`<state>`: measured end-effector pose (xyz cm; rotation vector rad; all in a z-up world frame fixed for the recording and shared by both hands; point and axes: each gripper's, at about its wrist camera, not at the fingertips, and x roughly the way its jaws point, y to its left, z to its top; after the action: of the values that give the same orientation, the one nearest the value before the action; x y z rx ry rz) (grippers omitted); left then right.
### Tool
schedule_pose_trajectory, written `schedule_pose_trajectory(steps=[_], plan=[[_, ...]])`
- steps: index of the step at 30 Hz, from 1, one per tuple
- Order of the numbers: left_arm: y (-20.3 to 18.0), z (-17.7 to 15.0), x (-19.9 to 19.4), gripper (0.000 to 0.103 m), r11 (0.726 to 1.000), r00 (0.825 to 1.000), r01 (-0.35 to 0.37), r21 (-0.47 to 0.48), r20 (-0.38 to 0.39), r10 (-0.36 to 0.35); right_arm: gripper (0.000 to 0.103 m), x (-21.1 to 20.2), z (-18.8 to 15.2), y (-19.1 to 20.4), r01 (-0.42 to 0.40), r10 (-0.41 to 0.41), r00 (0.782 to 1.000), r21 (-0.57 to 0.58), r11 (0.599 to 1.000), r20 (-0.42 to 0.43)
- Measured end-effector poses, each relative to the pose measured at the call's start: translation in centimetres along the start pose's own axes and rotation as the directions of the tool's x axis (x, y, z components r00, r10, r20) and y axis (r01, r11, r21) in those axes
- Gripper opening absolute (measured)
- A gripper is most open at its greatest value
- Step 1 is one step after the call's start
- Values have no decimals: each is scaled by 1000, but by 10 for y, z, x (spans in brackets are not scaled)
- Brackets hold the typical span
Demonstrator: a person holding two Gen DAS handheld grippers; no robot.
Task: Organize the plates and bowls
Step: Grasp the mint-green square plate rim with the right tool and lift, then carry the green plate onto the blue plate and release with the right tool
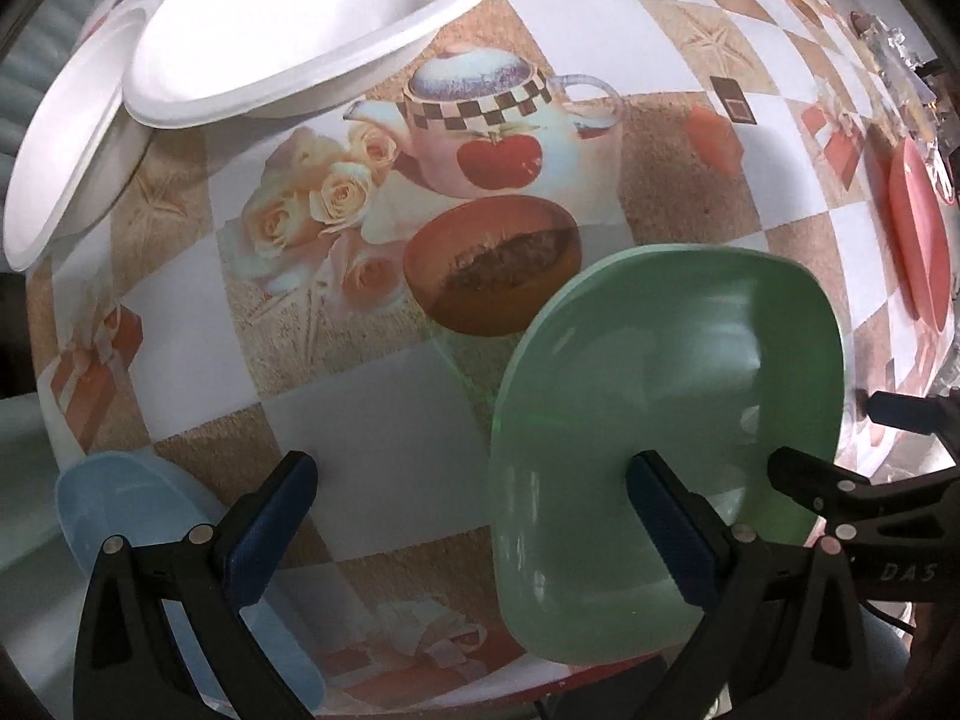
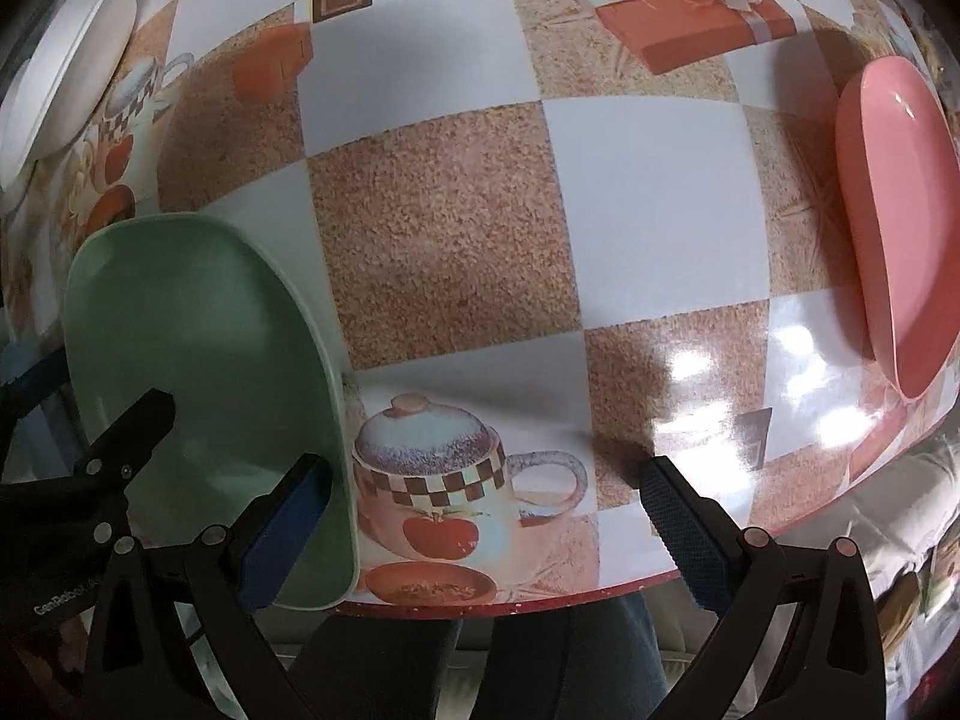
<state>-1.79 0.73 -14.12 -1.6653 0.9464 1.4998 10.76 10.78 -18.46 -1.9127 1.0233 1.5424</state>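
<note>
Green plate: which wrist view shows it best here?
The left wrist view. There the green plate fills the lower right, with its whole rim and hollow visible apart from the hand-held gripper fingers in front. The right wrist view shows the green plate squeezed to the left edge, partly behind gripper fingers.

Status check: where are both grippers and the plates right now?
Left gripper open, nothing held, one finger over the green plate. Right gripper open beside it. Pink plate far right, white plates far left, blue plate near edge.
</note>
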Motion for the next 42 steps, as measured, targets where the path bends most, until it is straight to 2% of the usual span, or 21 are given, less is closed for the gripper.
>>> schedule_pose_trajectory(steps=[2, 5, 6, 7, 10, 13, 15, 18, 19, 21, 23, 24, 26, 28, 31, 35, 42], plan=[[-6, 2, 2, 103, 1000, 1000, -1, -12, 22, 1, 103, 2, -4, 10, 4, -4, 1000, 5, 1000, 6], [2, -7, 0, 103, 1000, 999, 1, -21, 47, 0, 103, 0, -6, 0, 3, -3, 1000, 4, 1000, -3], [4, -8, -1, 103, 1000, 999, 1, -19, 39, 0, 103, -5, -4, -15, 2, -2, 1000, 0, 1000, -22], [-12, -6, 6, 103, 1000, 999, -1, -21, 40, 1, 103, -4, -3, -15, 2, -2, 999, -4, 1000, -37], [-11, -1, 8, 103, 999, 1000, -9, -33, 14, 10, 102, -16, 8, -26, 9, -9, 999, -5, 1000, -50], [-14, -5, 4, 97, 999, 1000, -20, -29, 16, 21, 84, -21, 8, -18, 0, -1, 1000, -46, 999, -31], [-18, -7, 1, 90, 1000, 1000, -5, -26, 18, 6, 59, -27, 7, -7, -5, 4, 1000, -96, 995, -8], [-22, -13, -4, 81, 1000, 1000, 9, -25, 20, -8, 36, -31, 7, 2, -29, 30, 1000, -133, 991, 5], [-23, -13, -4, 76, 1000, 1000, 9, -19, 27, -9, 31, -31, 7, 3, -54, 54, 999, -130, 990, 0], [-31, -16, -8, 68, 1000, 999, 10, 2, 41, -10, 13, -30, 8, 3, -103, 102, 995, -120, 987, -15], [-34, -18, -11, 51, 1000, 998, 19, 25, 58, -20, 13, -30, 9, 5, -108, 107, 994, -116, 987, -21], [-37, -19, -13, 37, 999, 998, 25, 39, 65, -27, 13, -30, 9, 8, -105, 103, 994, -119, 987, -23], [-34, -22, -14, 30, 1000, 998, 22, 19, 56, -23, 13, -30, 9, 9, -87, 84, 996, -121, 989, -27], [-28, -23, -16, 18, 999, 998, 43, -29, 42, -42, 13, -31, 11, 11, -86, 83, 996, -117, 989, -29], [-17, -20, -20, 17, 997, 999, 44, -57, 33, -42, 11, -45, 8, 12, -85, 82, 996, -150, 985, -26], [-17, -30, -49, 17, 998, 997, 16, -54, 79, -12, 11, -64, 9, 25, -50, 53, 999, -215, 975, 11], [-3, -42, -102, 17, 995, 989, 15, -99, 147, -1, 11, -109, 7, 39, -52, 68, 996, -257, 965, 55]])
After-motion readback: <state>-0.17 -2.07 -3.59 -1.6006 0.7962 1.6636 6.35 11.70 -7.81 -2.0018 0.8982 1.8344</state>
